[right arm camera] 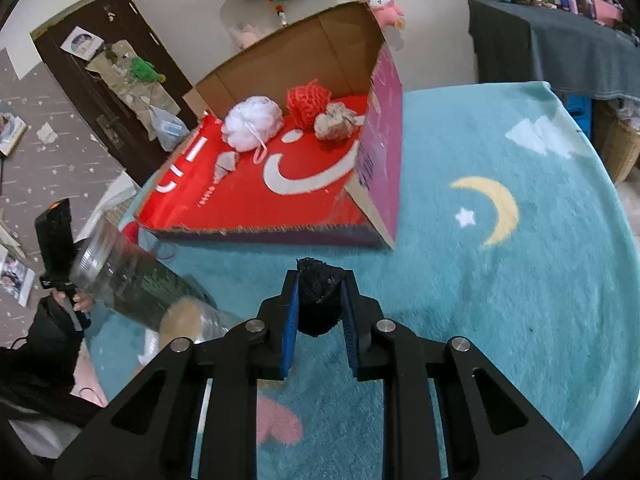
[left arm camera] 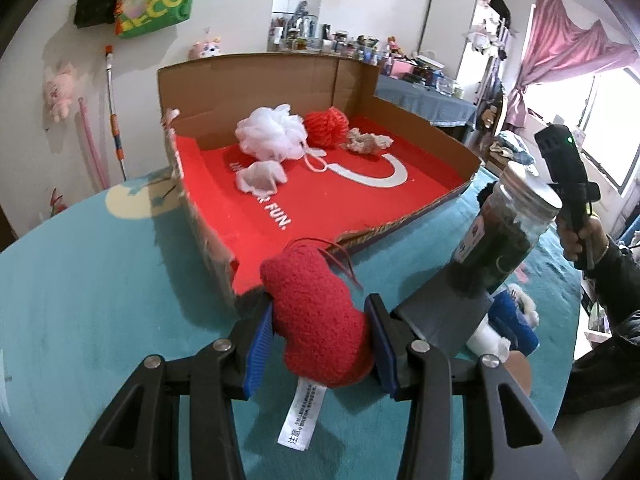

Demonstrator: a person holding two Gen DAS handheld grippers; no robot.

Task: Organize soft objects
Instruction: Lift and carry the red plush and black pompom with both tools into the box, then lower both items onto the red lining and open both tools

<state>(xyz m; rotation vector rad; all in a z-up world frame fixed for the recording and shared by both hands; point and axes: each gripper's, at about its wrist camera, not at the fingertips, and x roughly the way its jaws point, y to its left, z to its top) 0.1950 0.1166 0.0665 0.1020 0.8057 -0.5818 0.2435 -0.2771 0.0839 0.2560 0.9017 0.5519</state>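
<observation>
My left gripper (left arm camera: 320, 320) is shut on a red fleecy plush (left arm camera: 316, 312) with a white care label hanging below it, just in front of the torn near corner of the cardboard box (left arm camera: 208, 240). My right gripper (right arm camera: 320, 300) is shut on a black fuzzy pom-pom (right arm camera: 318, 292) above the teal rug, short of the box's front edge (right arm camera: 260, 234). On the box's red floor lie a white mesh puff (left arm camera: 270, 132), a red yarn ball (left arm camera: 326, 126), a beige crumpled cloth (left arm camera: 366, 142) and a small white pouch (left arm camera: 260, 176).
A clear jar with a silver lid (left arm camera: 504, 232) stands on a dark plate (left arm camera: 440, 316) right of the left gripper, with blue and white soft items (left arm camera: 508, 320) behind it. In the right wrist view the jar (right arm camera: 124, 280) lies left. The teal rug (right arm camera: 500, 280) spreads to the right.
</observation>
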